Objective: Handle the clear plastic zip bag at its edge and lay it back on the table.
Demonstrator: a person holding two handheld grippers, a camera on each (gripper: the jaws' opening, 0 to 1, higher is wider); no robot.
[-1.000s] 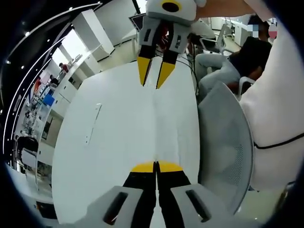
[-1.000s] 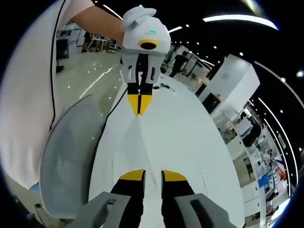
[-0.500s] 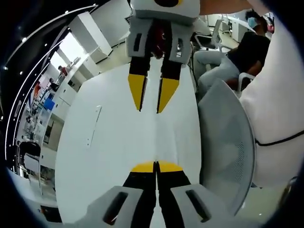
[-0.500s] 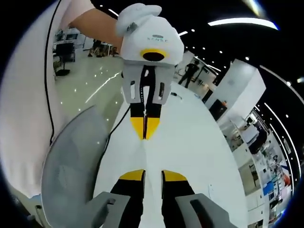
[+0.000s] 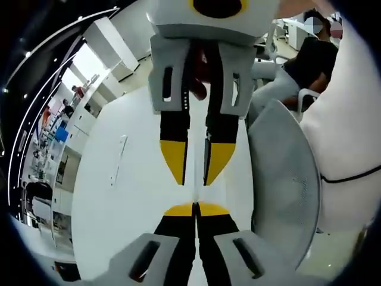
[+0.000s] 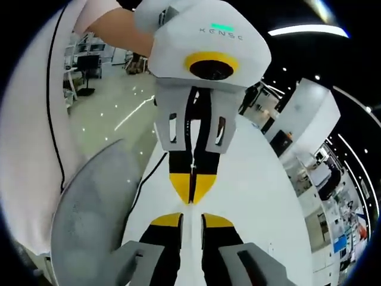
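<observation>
The clear plastic zip bag [image 5: 194, 192] shows as a thin, almost see-through edge running between the two grippers above the white table [image 5: 119, 202]. My left gripper [image 5: 195, 209] is shut on that edge at the bottom of the left gripper view. In the right gripper view, the left gripper [image 6: 191, 189] hangs from the top, tips pressed together. My right gripper [image 6: 191, 221] has its jaws a little apart, with the bag edge [image 6: 190, 207] running down toward the gap. Seen from the left, the right gripper [image 5: 196, 170] is open and almost tip to tip with the left one.
A grey mesh chair [image 5: 286, 179] stands against the table's edge, beside a person in a white shirt [image 5: 351, 119]. A small white strip [image 5: 117, 159] lies on the table. Another person sits further back [image 5: 315, 59]. White cabinets [image 6: 303, 113] line the room.
The two grippers have come much closer together, now nearly tip to tip. The left stays shut on the bag edge; the right stays slightly open.
</observation>
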